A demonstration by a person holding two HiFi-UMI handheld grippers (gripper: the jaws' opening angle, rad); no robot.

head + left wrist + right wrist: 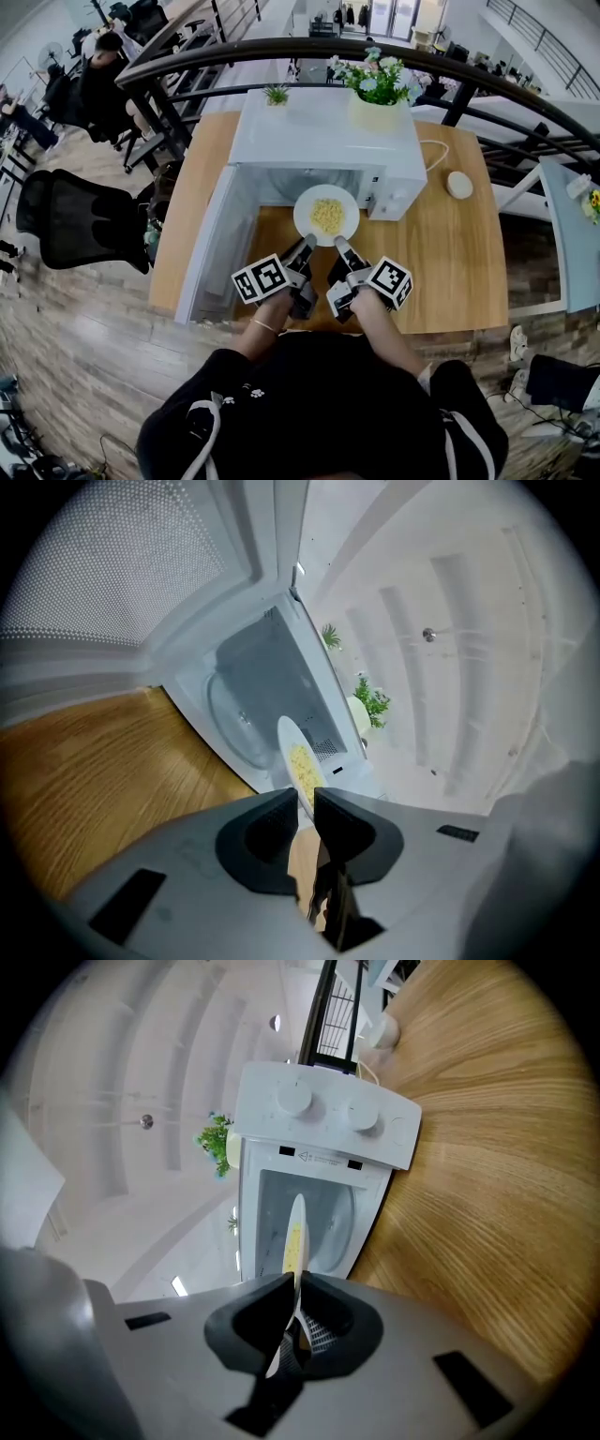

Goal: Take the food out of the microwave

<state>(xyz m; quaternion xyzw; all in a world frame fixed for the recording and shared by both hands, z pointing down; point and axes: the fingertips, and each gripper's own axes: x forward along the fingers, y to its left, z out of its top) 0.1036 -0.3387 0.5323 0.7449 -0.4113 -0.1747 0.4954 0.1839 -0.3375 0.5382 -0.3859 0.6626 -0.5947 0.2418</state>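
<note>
1. Well along, by the look of it: plate (325, 215) of food (327, 217) already clear of the cavity, held in the air just in front of the microwave (328, 131) mouth, above the counter (441, 253).
2. Left tongs (307, 247) pinched tight on the near-left rim of the plate; right tongs (339, 247) pinched tight on the near-right rim, side by side.
3. Left to do, judging from this: draw the plate nearer, set it on bare counter, let go. Door (211, 246) swung wide on the left, not yet closed.
4. Plate: round, white, shallow, smooth, probably glazed, so likely slippery under a thin edge grip.
5. Food: a pale yellow heap of small loose bits in the middle, apt to slide if tilted.
6. Microwave: boxy, white, glossy, with two round knobs (294, 1099) on the right panel; round turntable (239, 728) bare inside; fine dotted mesh in the door window.
7. Counter: flat, matt, warm wood grain.
</note>
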